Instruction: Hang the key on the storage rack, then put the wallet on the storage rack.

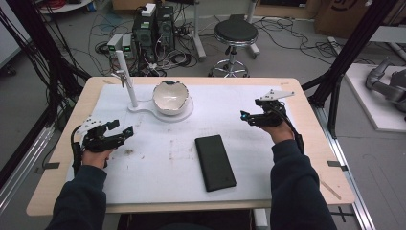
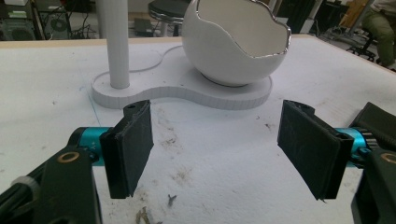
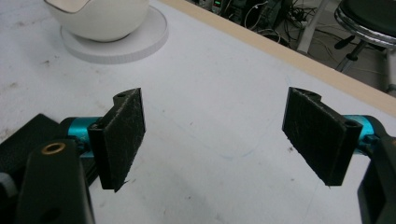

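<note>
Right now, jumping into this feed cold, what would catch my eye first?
The white egg-shaped bowl with its jagged rim, on a white stand beside a post at the table's far middle. Next, the black flat case lying near the front edge. Both the left hand-held gripper and the right hand-held gripper hover open and empty at the sides.

— How does the person hold the left gripper [image 1: 122,128]?

— Low at the left, the left hand [image 1: 95,148] wrapped round its body, a dark sleeve [image 1: 79,199] behind it. Its jaws point toward the middle and stand apart, nothing between the pads [image 2: 133,147].

— And the right gripper [image 1: 245,116]?

— Held farther forward at the right, pointing left. The right hand [image 1: 277,132] grips it from behind. Its jaws are spread wide, the pads [image 3: 122,135] bare.
</note>
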A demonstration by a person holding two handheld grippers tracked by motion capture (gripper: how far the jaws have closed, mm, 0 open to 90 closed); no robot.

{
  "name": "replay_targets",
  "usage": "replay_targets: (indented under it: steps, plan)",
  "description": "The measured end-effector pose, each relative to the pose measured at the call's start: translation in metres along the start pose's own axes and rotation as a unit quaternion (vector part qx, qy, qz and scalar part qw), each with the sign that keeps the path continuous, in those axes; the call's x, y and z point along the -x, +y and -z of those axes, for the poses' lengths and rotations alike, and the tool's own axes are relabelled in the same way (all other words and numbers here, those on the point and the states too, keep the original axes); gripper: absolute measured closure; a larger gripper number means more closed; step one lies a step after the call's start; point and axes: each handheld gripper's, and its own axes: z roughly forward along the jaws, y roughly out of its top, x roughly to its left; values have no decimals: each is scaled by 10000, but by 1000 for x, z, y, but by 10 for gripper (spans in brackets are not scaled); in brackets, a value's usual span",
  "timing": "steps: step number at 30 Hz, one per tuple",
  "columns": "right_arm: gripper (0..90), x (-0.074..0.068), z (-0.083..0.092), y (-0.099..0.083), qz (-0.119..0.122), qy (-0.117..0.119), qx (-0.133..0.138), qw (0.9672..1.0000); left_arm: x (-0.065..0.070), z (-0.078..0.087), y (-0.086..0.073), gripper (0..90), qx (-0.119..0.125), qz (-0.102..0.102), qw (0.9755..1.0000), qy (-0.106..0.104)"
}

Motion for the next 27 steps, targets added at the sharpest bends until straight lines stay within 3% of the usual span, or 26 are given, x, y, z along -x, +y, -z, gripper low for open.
replay_targets:
  steps: [6,14,19,26,27]
  plan:
    - [214,-9,0,-14,275,-23,-99,9996,1,-1,0,276,-23,-40,10000,29]
    - [214,-12,14,-23,-92,3,7,10000,3,-5,1,283,-24,-47,10000,-17]
    - [210,-22,23,-40,-136,93,101,9998,0,-5,1,284,21,7,10000,4]
    - [210,-35,10,-70,-356,286,-96,9989,3,-5,1,284,-62,-88,9999,-12]
    - [210,-37,5,-73,-289,395,-212,9986,4,-5,1,284,-58,-79,10000,-7]
